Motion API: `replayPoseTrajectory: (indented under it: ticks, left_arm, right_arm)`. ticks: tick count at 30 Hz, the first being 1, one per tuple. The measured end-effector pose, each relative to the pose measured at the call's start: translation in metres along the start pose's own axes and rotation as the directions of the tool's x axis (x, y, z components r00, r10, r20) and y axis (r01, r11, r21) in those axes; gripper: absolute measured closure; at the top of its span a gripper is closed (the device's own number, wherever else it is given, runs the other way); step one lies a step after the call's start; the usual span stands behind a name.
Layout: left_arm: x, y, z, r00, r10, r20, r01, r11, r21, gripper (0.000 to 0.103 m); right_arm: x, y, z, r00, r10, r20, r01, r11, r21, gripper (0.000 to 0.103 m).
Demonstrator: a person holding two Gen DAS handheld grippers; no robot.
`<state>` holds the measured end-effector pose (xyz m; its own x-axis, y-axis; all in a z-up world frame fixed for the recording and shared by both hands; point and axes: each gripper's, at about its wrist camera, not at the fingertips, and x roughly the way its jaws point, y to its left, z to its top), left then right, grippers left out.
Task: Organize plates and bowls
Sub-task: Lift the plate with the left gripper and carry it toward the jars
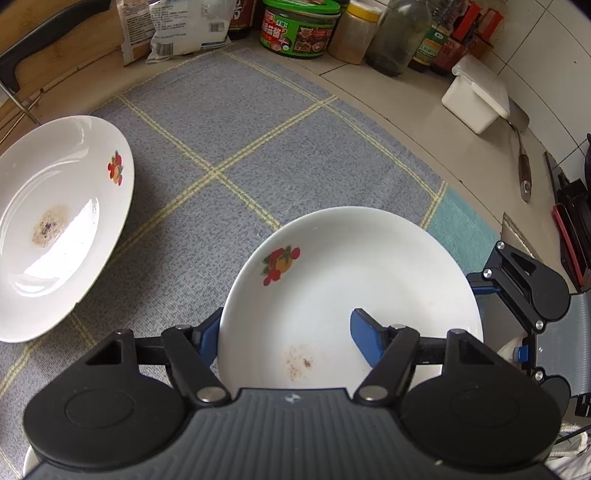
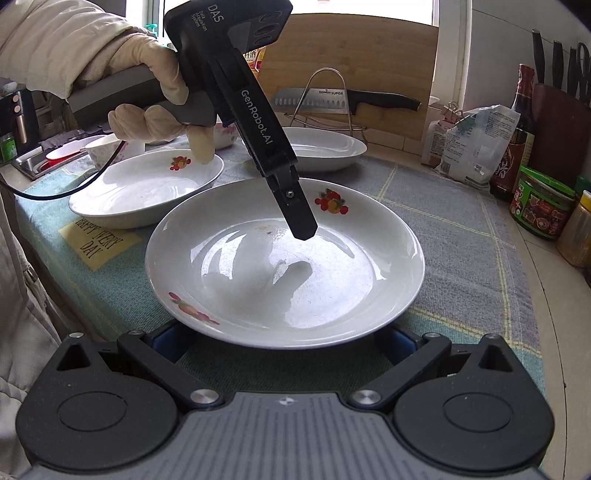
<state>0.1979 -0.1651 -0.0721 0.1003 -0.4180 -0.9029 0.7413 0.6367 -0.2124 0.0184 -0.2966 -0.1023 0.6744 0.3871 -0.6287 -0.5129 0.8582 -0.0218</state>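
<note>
Left plate [image 1: 55, 221]: white, fruit print, brown stain at its centre; lies on the cloth [image 1: 236, 147] at the left of the left wrist view, well apart from both grippers.
Near plate [image 1: 351, 295]: white, fruit print, faint brown specks inside; on the cloth, at the centre of both views.
Left gripper [image 1: 284, 332]: held by a gloved hand [image 2: 147, 92], tilted steeply down over the near plate. One blue finger [image 1: 207, 332] sits outside the rim, the other [image 1: 369, 339] inside the bowl of the plate, so the rim lies between them. Jaws narrowed about the rim; whether the pads already press on it cannot be told.
Right gripper [image 2: 280, 343]: low at the near edge of the same plate. Its blue fingers [image 2: 166, 343] stand wide apart beneath the rim, one to each side, not closed on anything.
Far plates: two more white ones, one [image 2: 147, 192] behind and left of the near plate, one [image 2: 325, 147] further back.
Knife [image 2: 347, 100]: on a wire stand before a wooden board [image 2: 369, 55].
Jars and bottles [image 1: 332, 29]: along the tiled wall, at the cloth's far edge.
White box [image 1: 476, 96]: on the counter, right of the cloth.
</note>
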Motion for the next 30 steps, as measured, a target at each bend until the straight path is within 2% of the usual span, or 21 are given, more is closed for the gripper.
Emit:
replayPoseTrajectory:
  ticks: [15,30]
  left_arm:
    - [0.001,-0.001,0.001,1.000,-0.005,-0.011,0.005,1.000,0.029,0.033]
    - [-0.010,-0.007,0.008,1.000,-0.007,0.025,0.007,1.000,0.017,0.033]
  right_arm:
    - [0.001,-0.001,0.006,0.999,0.003,-0.036,-0.003,1.000,-0.004,0.000]
    - [-0.003,-0.008,0.017,0.997,0.014,-0.074,-0.015,1.000,-0.011,0.000]
